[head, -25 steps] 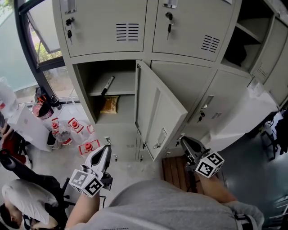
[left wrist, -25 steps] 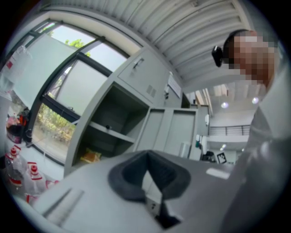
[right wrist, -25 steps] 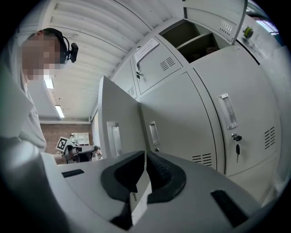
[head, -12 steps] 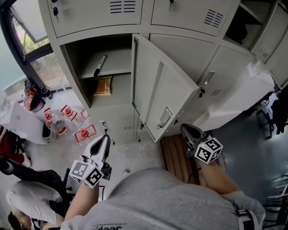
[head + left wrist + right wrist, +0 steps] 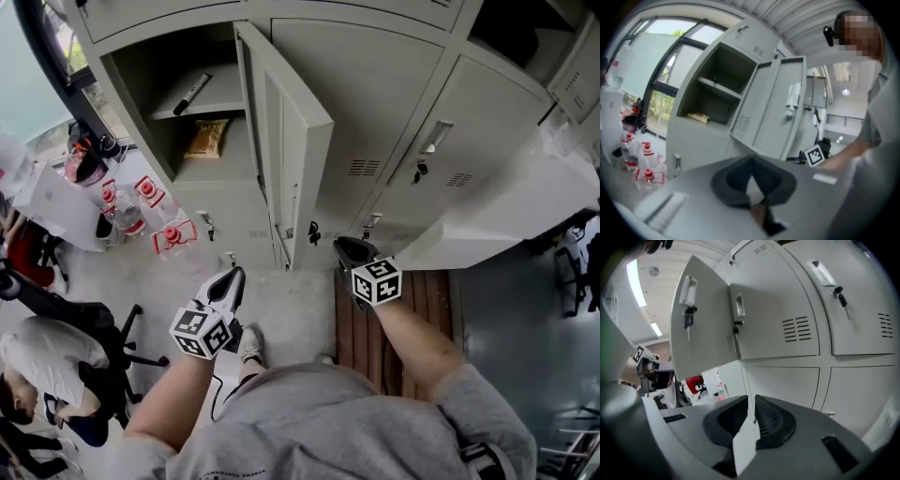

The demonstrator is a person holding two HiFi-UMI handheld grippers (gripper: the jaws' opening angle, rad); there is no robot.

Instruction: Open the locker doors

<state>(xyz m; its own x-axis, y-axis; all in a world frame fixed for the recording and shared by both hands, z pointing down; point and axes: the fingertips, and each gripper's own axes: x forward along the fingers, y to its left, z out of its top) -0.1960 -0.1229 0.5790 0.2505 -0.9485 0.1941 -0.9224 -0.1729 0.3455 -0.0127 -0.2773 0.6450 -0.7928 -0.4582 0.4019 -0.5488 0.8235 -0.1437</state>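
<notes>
The grey lockers fill the top of the head view. One middle door (image 5: pixel 286 141) stands open, and its compartment (image 5: pixel 202 112) holds a black marker (image 5: pixel 192 94) and a yellow snack bag (image 5: pixel 204 138). The doors to its right (image 5: pixel 375 94) and the low doors below (image 5: pixel 225 211) are closed. My left gripper (image 5: pixel 230 286) is shut and empty, low before the bottom row. My right gripper (image 5: pixel 349 251), also shut and empty, hangs near a small latch (image 5: pixel 309 230) under the open door. In the right gripper view the gripper (image 5: pixel 751 397) faces closed bottom doors (image 5: pixel 783 385). The left gripper (image 5: pixel 751 158) looks up at the open door (image 5: pixel 780 108).
Several red-capped bottles (image 5: pixel 141 202) stand on the floor at the left by a window. An office chair (image 5: pixel 103 328) and a seated person (image 5: pixel 37 375) are at the lower left. Wooden slats (image 5: pixel 412 309) lie under my right arm, with a white covered bulk (image 5: pixel 497 225) at the right.
Both grippers have dropped toward the bottom row of lockers, and the view has sunk and tilted down with them. The open door stands as before, and both grippers stay shut.
</notes>
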